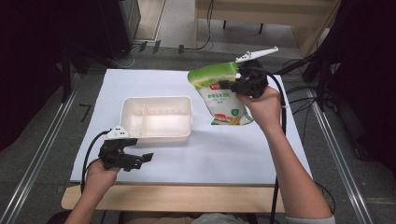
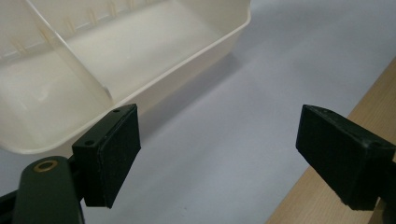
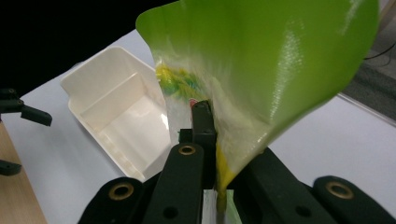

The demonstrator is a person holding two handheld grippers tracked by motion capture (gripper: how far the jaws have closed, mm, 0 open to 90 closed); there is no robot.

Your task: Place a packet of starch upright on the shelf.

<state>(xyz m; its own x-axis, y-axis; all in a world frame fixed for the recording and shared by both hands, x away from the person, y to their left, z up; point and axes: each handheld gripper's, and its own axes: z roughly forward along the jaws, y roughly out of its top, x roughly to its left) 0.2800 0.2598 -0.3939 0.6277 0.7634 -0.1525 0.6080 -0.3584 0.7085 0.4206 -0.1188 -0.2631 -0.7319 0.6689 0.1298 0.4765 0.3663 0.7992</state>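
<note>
I have the pouch clamped in my right gripper, lifted off the tabletop. It has yet to go into the bin on the left; my left gripper waits wide open near it.

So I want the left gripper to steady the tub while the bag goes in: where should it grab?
Probably the tub's near long wall, coming from the person's side: the thin upright rim faces the open left gripper.

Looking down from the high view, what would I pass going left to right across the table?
Left hand-held gripper → cream divided tray → green and white pouch → right hand-held gripper, clamped on that pouch and holding it up.
</note>
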